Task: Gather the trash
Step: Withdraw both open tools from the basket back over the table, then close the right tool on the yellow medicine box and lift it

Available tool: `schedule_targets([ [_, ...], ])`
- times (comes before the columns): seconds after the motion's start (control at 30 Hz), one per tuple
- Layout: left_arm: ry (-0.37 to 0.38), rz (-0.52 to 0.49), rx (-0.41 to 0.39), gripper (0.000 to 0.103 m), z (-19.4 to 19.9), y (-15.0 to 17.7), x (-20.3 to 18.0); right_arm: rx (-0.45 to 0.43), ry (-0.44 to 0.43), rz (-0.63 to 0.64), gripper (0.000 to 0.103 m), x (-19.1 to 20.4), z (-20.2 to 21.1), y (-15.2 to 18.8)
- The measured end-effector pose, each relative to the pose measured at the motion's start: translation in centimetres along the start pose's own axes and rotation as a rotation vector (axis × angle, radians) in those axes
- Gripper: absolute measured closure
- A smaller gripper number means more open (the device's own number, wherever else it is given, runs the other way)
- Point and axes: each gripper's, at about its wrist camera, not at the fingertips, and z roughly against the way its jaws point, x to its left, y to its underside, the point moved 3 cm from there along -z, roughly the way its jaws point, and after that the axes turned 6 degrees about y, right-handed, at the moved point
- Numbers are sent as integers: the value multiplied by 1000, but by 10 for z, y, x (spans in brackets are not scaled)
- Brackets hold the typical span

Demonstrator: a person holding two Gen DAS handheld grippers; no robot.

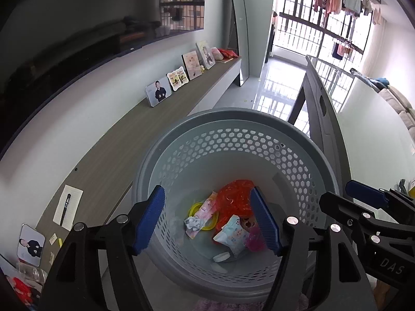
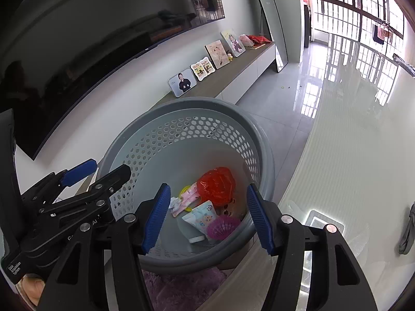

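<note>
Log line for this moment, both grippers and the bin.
left gripper: open, empty | right gripper: open, empty | both above basket | in basket: red bag, wrappers, pink comb

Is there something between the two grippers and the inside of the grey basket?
Nothing visible. The left gripper and the right gripper are open and empty above the basket, whose mouth is uncovered; the trash lies at its bottom.

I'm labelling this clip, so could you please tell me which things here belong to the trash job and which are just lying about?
Job: basket, red bag, baby-print packet, pink wrapper, left gripper, right gripper.

Lying about: photo frames, notepad, pen.
</note>
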Motion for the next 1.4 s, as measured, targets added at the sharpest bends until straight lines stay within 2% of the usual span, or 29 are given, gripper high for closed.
schedule_targets([
  [0.43, -17, -7, -18, 27, 18, -1, -7, -36, 1, -34, 44, -8, 19, 3],
  [0.63, 21, -33, -22, 26, 30, 2, -29, -74, 41, -80, 44, -29, 46, 16],
  [0.87, 99, -96, -25, 25, 40, 10, -78, -105, 178, -155, 43, -80, 92, 64],
  [1.13, 179, -180, -19, 22, 47, 17, -143, -183, 348, -276, 39, -163, 159, 120],
  [1.4, 199, -242, -21, 16, 54, 24, -200, -207, 417, -329, 35, -236, 185, 154],
])
